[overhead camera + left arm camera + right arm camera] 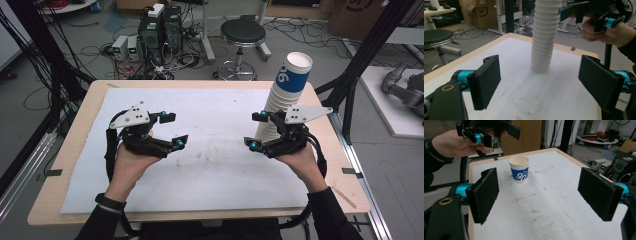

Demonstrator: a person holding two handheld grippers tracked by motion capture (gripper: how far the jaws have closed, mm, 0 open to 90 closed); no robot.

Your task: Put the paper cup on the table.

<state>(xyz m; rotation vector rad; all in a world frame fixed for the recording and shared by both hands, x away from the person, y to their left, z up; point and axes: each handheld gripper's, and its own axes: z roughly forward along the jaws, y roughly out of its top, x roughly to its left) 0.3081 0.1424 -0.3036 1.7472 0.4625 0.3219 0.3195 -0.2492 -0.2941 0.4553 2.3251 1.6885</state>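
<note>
Though poised near the tall stack of white ribbed paper cups (pixel 287 95) at the counter's (pixel 210 170) right, grasping nothing: fingers of left gripper (pixel 174 130) and right gripper (pixel 256 131) released. Single blue-labelled paper cup (pixel 519 171) standing apart. Likely early, cup handling still ahead.

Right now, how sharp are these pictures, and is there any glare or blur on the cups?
High view: soft and low in detail, even light, the cup stack readable. Left gripper view: the stack sharp enough to count rims, its top cut off. Right gripper view: the single cup clear, print legible, no glare.
</note>
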